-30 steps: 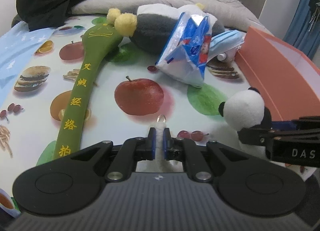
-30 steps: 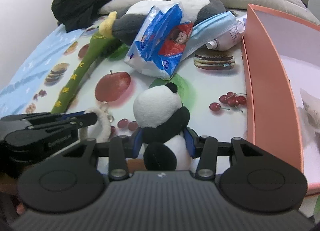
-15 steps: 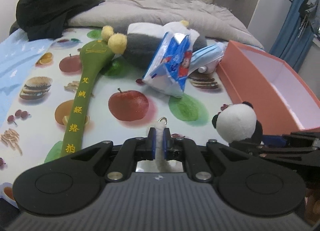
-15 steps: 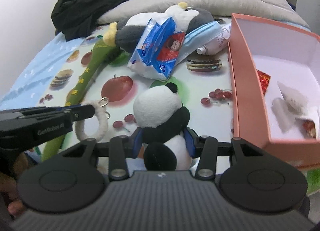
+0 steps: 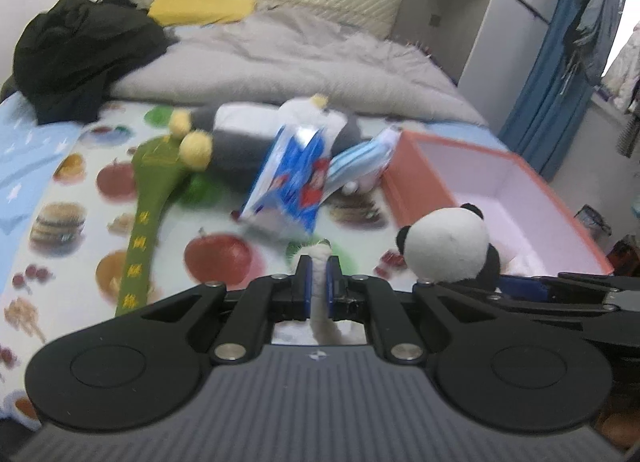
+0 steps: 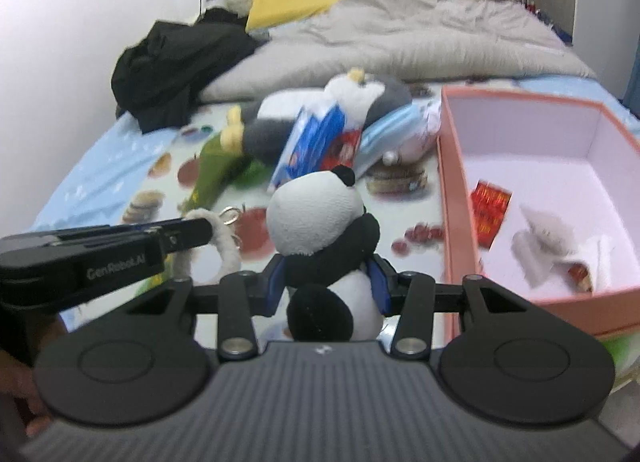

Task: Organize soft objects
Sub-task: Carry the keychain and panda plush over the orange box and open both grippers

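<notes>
The plush panda (image 6: 320,222) sat upright, clamped at its body between the fingers of the right gripper (image 6: 328,282), above the fruit-print cloth (image 6: 408,214) and just left of the pink box (image 6: 456,198). Beside it, the left gripper (image 5: 316,286) was pinched tight on a white fuzzy ring (image 6: 224,246) with a metal keyring. Beyond lay a green padded stick (image 5: 148,198), a grey plush and a blue packet (image 5: 292,182).

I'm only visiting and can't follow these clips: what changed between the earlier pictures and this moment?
Both grippers rose away from the fruit-print sheet, carrying their loads. The right gripper lifted the black-and-white plush panda; the left gripper lifted the fluffy white ring charm. More of the salmon-pink cardboard box came into view. Neither grip changed. The green padded paddle, blue snack bag and grey plush stayed put.
</notes>
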